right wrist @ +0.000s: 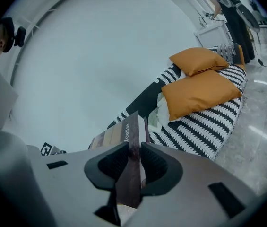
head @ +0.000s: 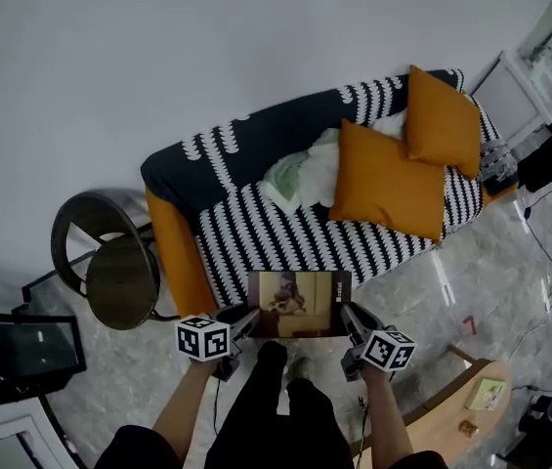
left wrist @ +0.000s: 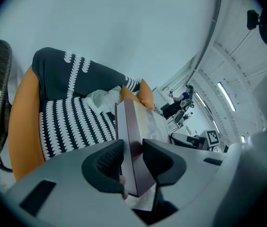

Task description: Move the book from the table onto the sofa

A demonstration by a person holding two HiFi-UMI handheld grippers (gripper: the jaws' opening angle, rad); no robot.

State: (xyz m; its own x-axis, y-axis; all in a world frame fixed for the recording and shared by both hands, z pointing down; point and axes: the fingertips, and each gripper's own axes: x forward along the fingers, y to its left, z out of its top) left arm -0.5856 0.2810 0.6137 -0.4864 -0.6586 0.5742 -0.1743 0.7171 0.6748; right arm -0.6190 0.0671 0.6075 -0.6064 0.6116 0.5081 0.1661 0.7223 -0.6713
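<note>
One look steeply down, biggest thing first. Found the sofa across the middle, draped in a black cover with rows of white scallops, bare orange at the arm on the left. Noted a dark wicker chair just beside that orange arm. Picked out a wooden table well apart at lower right, with small items on it too tiny to name.

Counted two orange cushions on the sofa: the larger cushion lying toward the seat's front, the smaller cushion behind it against the backrest. Spotted a pale crumpled cloth tucked just left of the larger one.

Saw the book off the table, carried in the air, cover up and roughly level, its far edge overlapping the sofa's front edge in the head view. Placed the striped seat ahead of it in both gripper views.

Traced the hold to both sides: left gripper on the left edge, right gripper on the right edge. Checked the left gripper view and found its jaws clamped onto the book, pads pressing both faces. Checked the right gripper view and found the same clamp on the book, with the cover edge upright between the pads.
</note>
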